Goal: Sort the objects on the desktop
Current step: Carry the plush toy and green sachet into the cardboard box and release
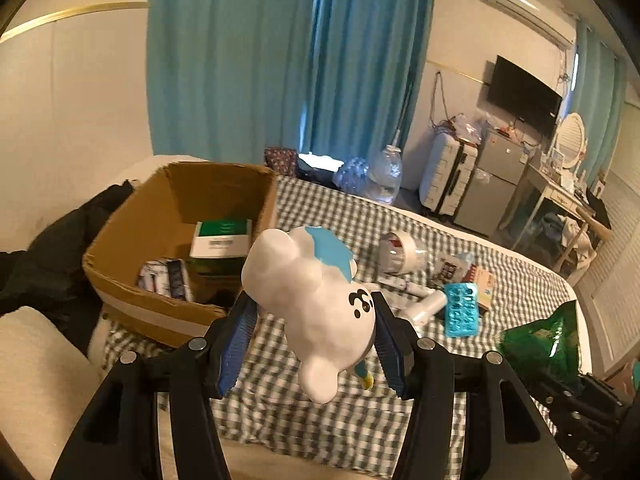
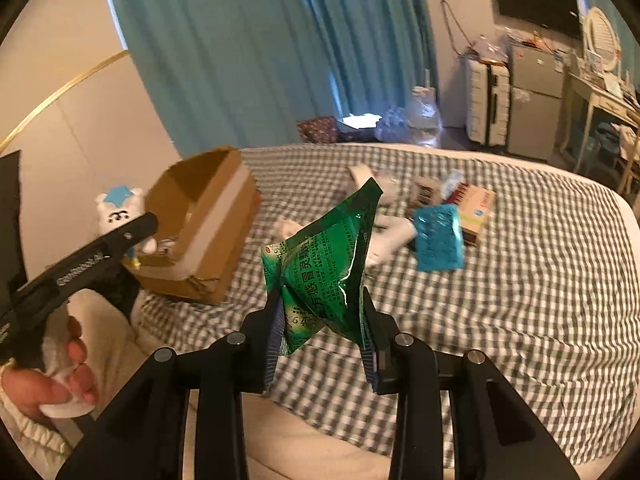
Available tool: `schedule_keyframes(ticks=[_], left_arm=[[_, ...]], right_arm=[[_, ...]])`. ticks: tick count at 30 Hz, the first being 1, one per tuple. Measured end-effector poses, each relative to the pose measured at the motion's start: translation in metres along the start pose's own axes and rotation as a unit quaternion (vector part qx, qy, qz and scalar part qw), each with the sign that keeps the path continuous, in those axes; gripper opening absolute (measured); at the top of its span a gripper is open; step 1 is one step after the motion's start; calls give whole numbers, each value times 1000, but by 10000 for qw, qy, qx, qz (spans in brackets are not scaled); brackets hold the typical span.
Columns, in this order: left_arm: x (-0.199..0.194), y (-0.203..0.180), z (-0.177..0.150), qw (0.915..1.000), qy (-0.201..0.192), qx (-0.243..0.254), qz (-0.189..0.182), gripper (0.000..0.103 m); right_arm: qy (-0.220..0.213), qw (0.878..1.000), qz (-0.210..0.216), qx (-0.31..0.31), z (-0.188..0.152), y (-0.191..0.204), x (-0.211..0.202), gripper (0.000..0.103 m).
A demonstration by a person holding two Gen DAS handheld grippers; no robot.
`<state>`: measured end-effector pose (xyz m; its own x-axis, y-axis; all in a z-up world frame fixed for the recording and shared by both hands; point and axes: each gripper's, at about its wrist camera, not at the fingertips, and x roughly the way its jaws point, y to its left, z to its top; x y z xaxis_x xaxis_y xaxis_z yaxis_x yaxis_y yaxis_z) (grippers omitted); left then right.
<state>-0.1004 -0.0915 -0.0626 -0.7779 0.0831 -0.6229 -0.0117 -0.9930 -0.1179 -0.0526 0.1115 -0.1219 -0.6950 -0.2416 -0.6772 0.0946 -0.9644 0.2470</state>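
I had the left tongs (image 1: pixel 316 320) clenched across the middle of a white figurine (image 1: pixel 316 300) with a blue patch on its head and a printed face, holding it up over the checked bed (image 1: pixel 520 280) just beside the near wall of the cardboard box (image 1: pixel 132 224), which stood at the bed's left edge. It looked hard and glossy to me, likely slippery and breakable, so I judged the waist, where the pads (image 1: pixel 240 340) bit, the safest hold, and a low set-down better than a drop. My right tongs (image 2: pixel 320 312) were closed on the lower end of a green foil sachet (image 2: pixel 324 268), raised over the near middle of the bed; it seemed light, crinkly and limp, bending freely above the grip, so I reckoned a pinch near one sealed edge would do. Inside the box lay a green-and-white carton (image 1: pixel 222 240). A blue blister tray (image 1: pixel 461 309), a tape roll (image 1: pixel 400 252) and small packets were lying toward the far right side of the bed
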Motion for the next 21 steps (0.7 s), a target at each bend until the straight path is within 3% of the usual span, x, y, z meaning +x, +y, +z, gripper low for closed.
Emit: schedule_keyframes(ticks=[7,12,17,21], left_arm=[[11,42,16,9999,41,-47,138,58],[23,95,35,9989,-8,-129,442,58],[53,144,46,9959,192,-176,864,58],[79,163,50,9945,362,-101,977,58]], right_arm=[[124,9987,434,-217,21,42,26,33],[136,9950,747,-645,45,89,60,33],[254,9894,1161,-828,78,140,116,33],[490,9862,1321,-865,99,170,167,33]])
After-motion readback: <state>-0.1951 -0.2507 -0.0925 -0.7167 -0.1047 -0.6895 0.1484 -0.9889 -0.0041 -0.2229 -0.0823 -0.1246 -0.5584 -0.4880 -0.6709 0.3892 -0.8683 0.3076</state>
